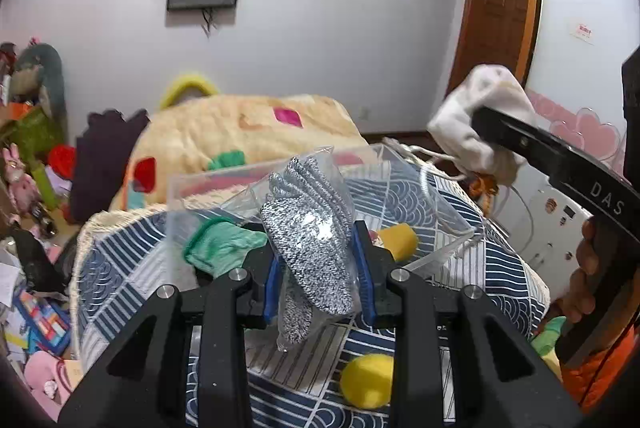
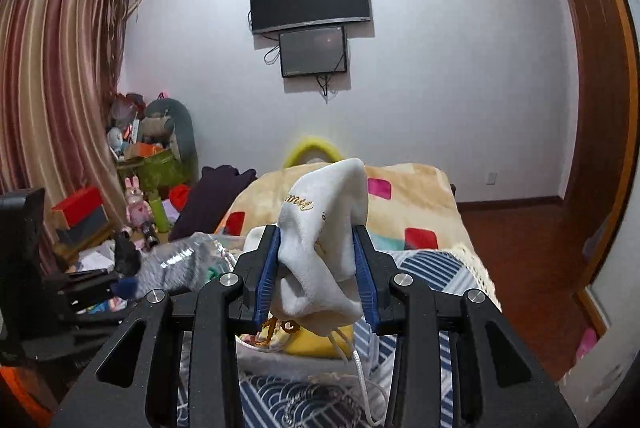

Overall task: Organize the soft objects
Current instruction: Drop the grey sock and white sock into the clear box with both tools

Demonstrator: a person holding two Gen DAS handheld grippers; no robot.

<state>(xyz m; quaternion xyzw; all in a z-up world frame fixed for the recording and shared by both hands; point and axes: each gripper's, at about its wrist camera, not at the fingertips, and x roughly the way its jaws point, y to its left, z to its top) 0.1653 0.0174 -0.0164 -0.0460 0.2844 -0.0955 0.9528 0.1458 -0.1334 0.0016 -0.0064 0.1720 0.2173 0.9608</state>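
Observation:
My left gripper is shut on a grey speckled knit item in a clear plastic bag, held above a clear plastic box on the bed. A green knit item and a yellow sponge lie in the box. A yellow ball lies on the blue patterned cover in front of the box. My right gripper is shut on a white drawstring pouch with gold lettering, its cord hanging down. The pouch also shows at the right of the left wrist view, raised above the box.
A beige blanket with coloured patches covers the far bed. A dark purple cloth lies to its left. Toys and boxes crowd the left floor. The bed's right edge drops to a wooden floor.

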